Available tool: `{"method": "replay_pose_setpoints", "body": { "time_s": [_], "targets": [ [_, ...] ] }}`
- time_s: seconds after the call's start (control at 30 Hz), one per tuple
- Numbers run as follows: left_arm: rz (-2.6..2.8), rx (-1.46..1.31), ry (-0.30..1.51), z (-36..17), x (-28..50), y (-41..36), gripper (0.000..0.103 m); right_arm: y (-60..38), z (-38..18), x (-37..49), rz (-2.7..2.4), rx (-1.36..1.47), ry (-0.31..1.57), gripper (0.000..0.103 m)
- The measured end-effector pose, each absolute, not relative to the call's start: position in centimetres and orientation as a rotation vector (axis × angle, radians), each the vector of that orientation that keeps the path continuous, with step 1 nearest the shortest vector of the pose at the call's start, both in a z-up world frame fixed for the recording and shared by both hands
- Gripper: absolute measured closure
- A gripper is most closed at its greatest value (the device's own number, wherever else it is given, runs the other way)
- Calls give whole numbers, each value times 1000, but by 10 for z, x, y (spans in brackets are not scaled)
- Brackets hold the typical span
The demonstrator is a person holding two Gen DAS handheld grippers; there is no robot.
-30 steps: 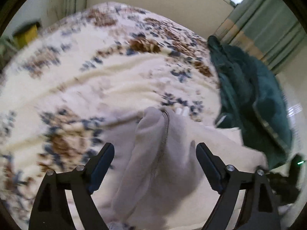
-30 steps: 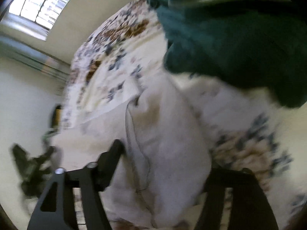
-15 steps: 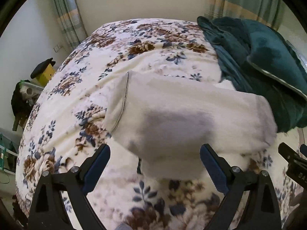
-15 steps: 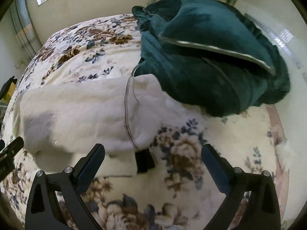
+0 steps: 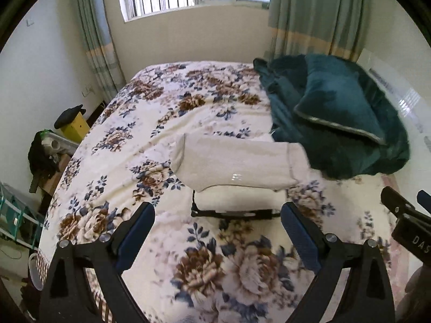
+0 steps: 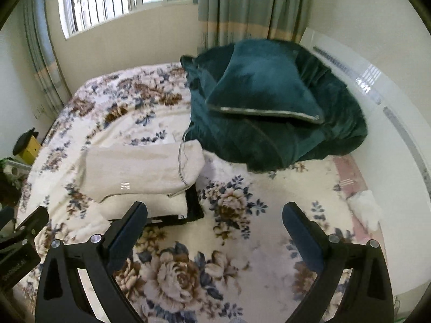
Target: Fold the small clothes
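My left gripper (image 5: 218,226) and right gripper (image 6: 214,226) — both spread wide, holding nothing — hang above the bed (image 5: 215,266); the folded beige garment (image 5: 231,161) lies ahead, beside a green blanket (image 6: 269,113).

Your right gripper (image 6: 215,231) hangs over the floral bedspread (image 6: 242,242) with its fingers (image 6: 129,228) spread wide and nothing between them. Just beyond the left fingertip you have the folded beige garment (image 6: 140,169), resting on a stack with a black edge (image 6: 192,204). Farther ahead, past the right finger's side, a teal blanket heap (image 6: 269,107) touches the garment's far corner. Your other gripper (image 6: 21,242) shows at the left edge.
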State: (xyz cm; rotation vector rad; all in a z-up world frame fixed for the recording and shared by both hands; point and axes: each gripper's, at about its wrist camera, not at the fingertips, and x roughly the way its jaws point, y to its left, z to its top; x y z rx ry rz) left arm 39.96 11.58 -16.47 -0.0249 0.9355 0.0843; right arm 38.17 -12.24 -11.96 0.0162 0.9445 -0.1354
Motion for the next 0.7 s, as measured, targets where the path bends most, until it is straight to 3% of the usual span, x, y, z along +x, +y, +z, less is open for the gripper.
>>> {"method": "replay_pose_setpoints", "body": {
  "time_s": [0.37,0.7],
  "targets": [
    [86,-50,840,-72,306,100,7,-138,8,261,-81,-16,818,1],
    [97,-27,781,-34,258,89,7,-149,70,194,-41,-9,749,1]
  ]
}}
